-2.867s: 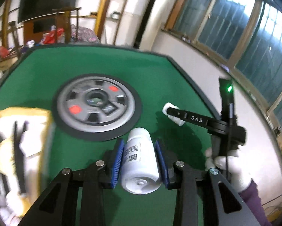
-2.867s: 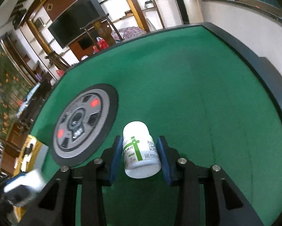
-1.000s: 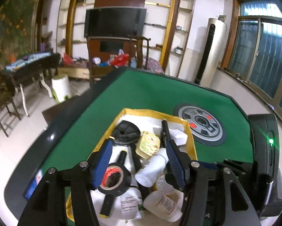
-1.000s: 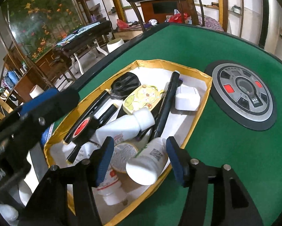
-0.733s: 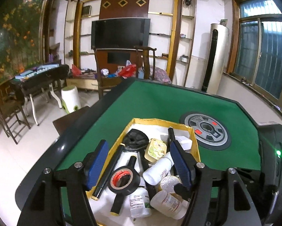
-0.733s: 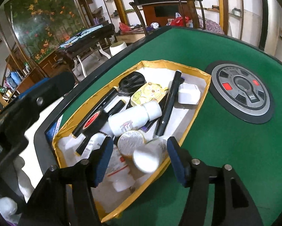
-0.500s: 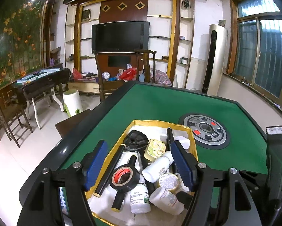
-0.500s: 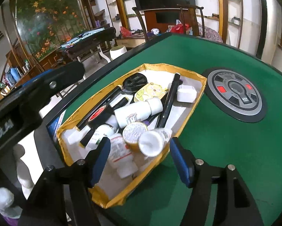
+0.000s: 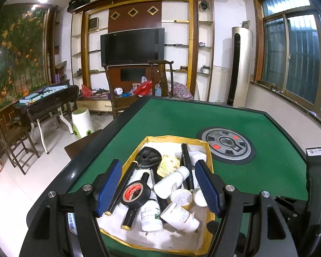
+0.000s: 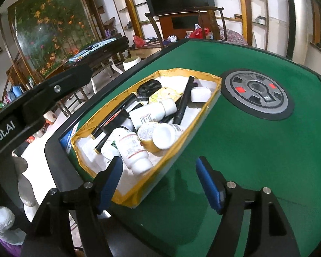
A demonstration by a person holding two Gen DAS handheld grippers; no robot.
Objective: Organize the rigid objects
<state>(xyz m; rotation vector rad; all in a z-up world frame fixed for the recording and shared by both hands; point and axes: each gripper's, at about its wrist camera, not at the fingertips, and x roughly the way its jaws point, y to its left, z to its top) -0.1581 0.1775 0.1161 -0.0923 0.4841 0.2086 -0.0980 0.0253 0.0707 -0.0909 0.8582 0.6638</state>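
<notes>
Both white bottles were in the yellow-rimmed tray — earlier each gripper clamped one over the green table. Left gripper and right gripper stood wide with nothing between the pads; the right's jaws had just been opening, both backed off the tray. Dropped bottle lay on the pile by the near rim. My read: drop-off done — felt looked bare of loose items.
</notes>
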